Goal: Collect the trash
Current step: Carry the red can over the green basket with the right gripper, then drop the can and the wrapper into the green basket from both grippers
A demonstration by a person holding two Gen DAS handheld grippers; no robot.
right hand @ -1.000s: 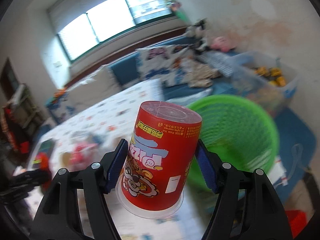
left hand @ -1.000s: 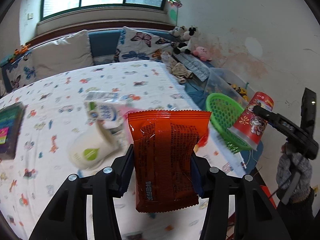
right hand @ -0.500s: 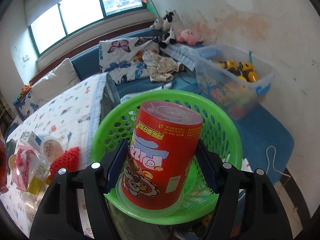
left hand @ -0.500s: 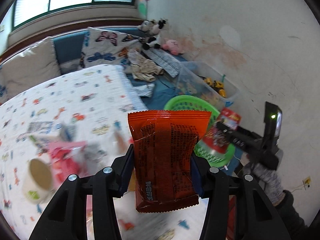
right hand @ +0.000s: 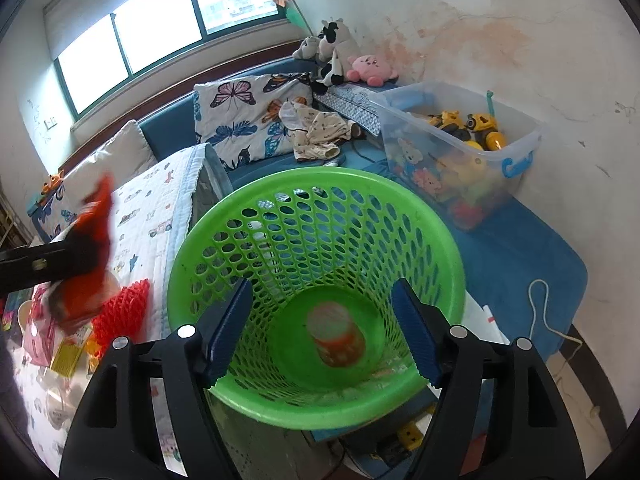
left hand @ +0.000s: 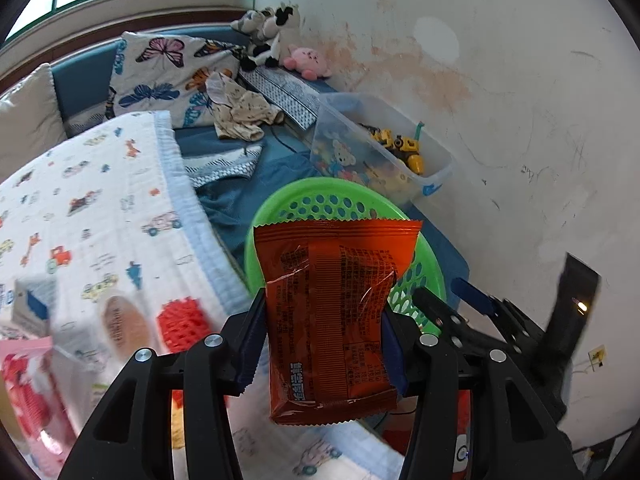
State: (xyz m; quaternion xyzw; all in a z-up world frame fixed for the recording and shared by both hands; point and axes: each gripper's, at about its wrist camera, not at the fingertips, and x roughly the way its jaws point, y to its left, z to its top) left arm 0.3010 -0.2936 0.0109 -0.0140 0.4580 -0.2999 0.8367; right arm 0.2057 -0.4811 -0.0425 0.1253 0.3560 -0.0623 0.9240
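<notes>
- The red cup (right hand: 336,336) lies blurred at the bottom of the green basket (right hand: 200,240), well below the rim, with nothing touching it.
- The right gripper (right hand: 322,334) hangs over the basket's mouth; its jaws have just been opening and now stand spread, empty, with the cup far beneath the gap between them.
- The orange snack packet (left hand: 334,320) is pinched upright between the blue pads of the left gripper (left hand: 320,344), its crimped top edge above the jaws and its lower edge hanging below them.
- In the left wrist view the packet covers the near side of the basket (left hand: 280,204), whose far rim shows behind its top edge; the right gripper (left hand: 460,308) reaches in over the basket's right side.
- In the right wrist view the packet (right hand: 94,248) is a blurred red shape to the left of the basket, held by the left gripper's dark arm.
- Left of the basket lies the printed bed cover (left hand: 100,200), with a red mesh piece (right hand: 126,304) near the basket's wall.
- Beyond the basket to the right stands a clear toy bin (right hand: 516,148) against the wall.
</notes>
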